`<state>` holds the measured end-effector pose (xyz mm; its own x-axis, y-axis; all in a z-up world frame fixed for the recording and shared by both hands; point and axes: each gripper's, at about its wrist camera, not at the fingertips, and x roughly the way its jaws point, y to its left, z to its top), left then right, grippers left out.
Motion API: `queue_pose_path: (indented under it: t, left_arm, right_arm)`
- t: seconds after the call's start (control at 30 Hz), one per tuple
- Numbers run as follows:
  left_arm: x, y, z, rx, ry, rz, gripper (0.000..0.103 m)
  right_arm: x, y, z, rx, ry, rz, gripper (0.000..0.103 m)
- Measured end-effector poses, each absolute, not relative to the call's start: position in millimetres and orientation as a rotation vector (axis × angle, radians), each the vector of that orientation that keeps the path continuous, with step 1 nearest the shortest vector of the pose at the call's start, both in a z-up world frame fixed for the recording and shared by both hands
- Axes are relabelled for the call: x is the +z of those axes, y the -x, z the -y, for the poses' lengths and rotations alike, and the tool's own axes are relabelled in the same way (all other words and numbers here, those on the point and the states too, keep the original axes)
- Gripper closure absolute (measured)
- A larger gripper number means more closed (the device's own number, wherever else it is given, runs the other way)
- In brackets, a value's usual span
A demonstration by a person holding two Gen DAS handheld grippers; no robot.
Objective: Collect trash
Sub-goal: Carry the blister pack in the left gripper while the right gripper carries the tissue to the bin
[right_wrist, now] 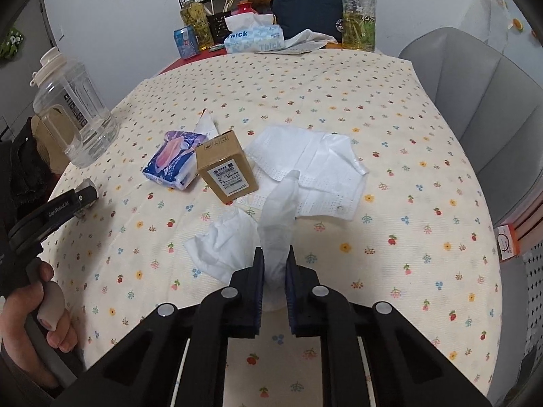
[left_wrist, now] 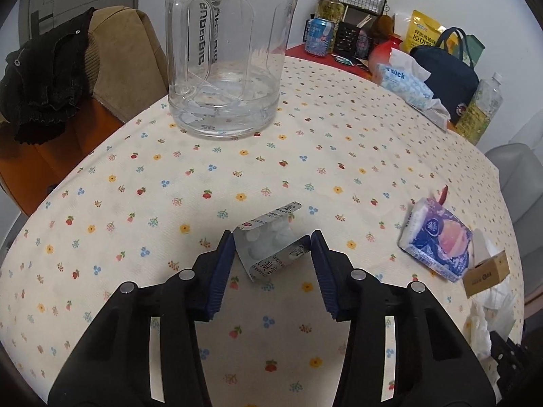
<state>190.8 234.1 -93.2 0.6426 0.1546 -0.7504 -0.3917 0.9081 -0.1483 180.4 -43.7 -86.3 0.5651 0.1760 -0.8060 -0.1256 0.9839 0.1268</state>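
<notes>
Floral tablecloth (right_wrist: 390, 108): water jug (left_wrist: 230, 51), brown box (right_wrist: 225, 169), tissue pack (right_wrist: 171, 161), napkins (right_wrist: 319, 169).

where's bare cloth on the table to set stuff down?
Bare tablecloth runs along the side by the grey chair, right of the white tissues. Another bare band lies between the clear jug and the blister pack. Crowded: box, tissue pack and tissues mid-table, plus the far edge behind the tissue box.

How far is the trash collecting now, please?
Done: nothing visibly collected yet. In hand: the left gripper is clamped on an empty pill blister pack; the right gripper pinches a crumpled tissue. Left: the small cardboard box, tissue packet and white paper.
</notes>
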Motion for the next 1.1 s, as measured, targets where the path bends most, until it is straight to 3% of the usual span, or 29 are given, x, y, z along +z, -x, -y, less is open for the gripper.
queue_pose_path:
  t: [0.47,1.1]
  left_arm:
    - [-64.1,-167.2,-197.1,0.257,0.278,-0.767,0.057]
    - [-36.6,-141.9,-81.0,0.068,0.169,-0.735,0.057]
  right_arm:
    - [-53.5,-159.2,76.8,0.141,-0.109,-0.872,0.091]
    - [-18.6,-104.8,158.7,0.04,-0.174,-0.762,0.091]
